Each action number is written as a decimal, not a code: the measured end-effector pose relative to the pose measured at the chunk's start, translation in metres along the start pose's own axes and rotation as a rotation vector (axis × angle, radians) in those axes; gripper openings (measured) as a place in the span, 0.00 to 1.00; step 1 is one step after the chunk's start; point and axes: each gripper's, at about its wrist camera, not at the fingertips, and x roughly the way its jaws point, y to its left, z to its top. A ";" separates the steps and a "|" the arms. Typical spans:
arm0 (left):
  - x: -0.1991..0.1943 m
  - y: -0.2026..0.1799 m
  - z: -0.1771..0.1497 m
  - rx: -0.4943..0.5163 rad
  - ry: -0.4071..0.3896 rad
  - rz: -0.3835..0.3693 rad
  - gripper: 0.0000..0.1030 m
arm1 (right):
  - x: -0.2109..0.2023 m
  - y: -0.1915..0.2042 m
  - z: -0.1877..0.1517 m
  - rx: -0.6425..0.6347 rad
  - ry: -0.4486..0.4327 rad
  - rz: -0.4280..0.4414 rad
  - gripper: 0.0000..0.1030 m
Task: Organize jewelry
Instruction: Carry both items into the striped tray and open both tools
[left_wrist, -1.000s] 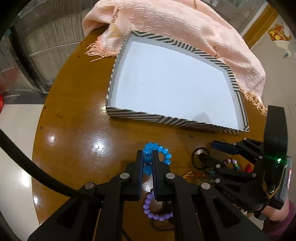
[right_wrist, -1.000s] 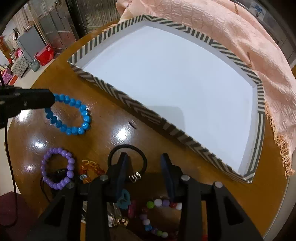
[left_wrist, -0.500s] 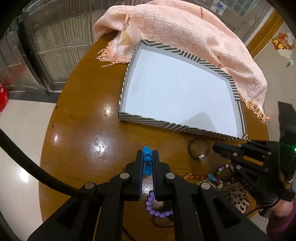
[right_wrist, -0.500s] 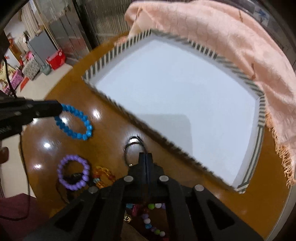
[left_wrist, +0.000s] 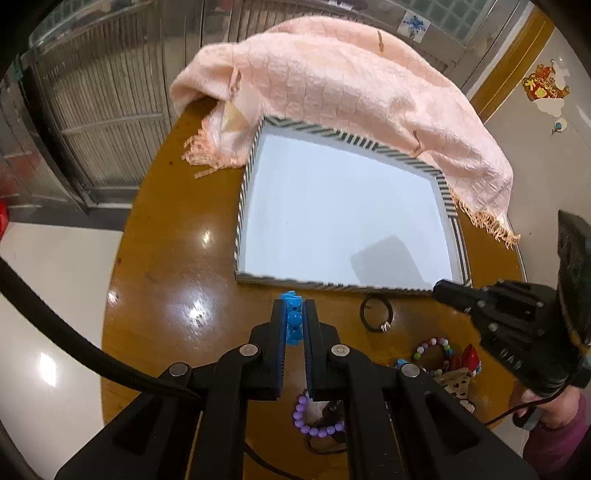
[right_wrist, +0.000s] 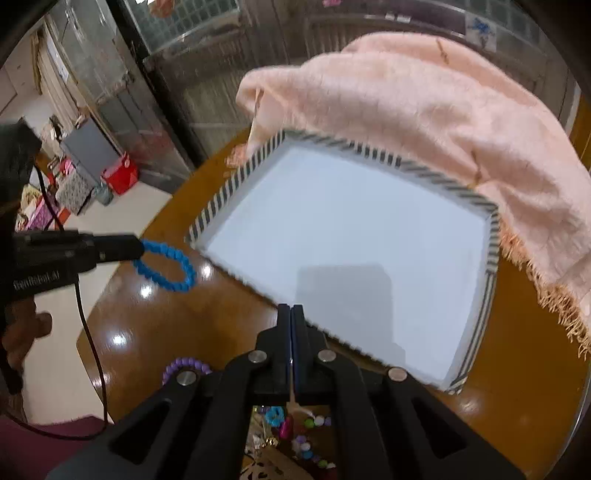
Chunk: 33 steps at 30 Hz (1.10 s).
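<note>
My left gripper (left_wrist: 294, 314) is shut on a blue bead bracelet (left_wrist: 293, 320) and holds it in the air short of the striped tray's (left_wrist: 332, 285) near wall. In the right wrist view the bracelet (right_wrist: 166, 265) hangs from the left gripper (right_wrist: 138, 246). My right gripper (right_wrist: 291, 314) is shut with nothing between its fingers; it also shows in the left wrist view (left_wrist: 439, 287) near the tray's right corner. The tray's (right_wrist: 236, 181) white floor is bare. A black hair tie (left_wrist: 376, 314) with a metal charm lies on the table.
A pink scarf (left_wrist: 351, 85) drapes over the tray's far side. A purple bead bracelet (left_wrist: 317, 424), a pastel bead bracelet (left_wrist: 434, 347) and several small trinkets (left_wrist: 461, 365) lie on the round wooden table (left_wrist: 166, 280) near me. Floor lies beyond the table's left edge.
My left gripper has lifted the blue bracelet off the table and risen. My right gripper shut, let the hair tie stay on the table, and rose toward the tray.
</note>
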 end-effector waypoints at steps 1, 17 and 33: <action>0.003 0.002 -0.002 -0.007 0.012 -0.015 0.07 | 0.005 0.000 -0.003 0.004 0.017 0.006 0.00; 0.006 0.016 -0.007 -0.038 0.030 -0.009 0.07 | 0.093 0.035 -0.012 -0.122 0.220 -0.093 0.20; -0.013 0.016 0.003 -0.026 -0.005 -0.022 0.07 | 0.032 0.018 0.001 -0.009 0.127 0.098 0.03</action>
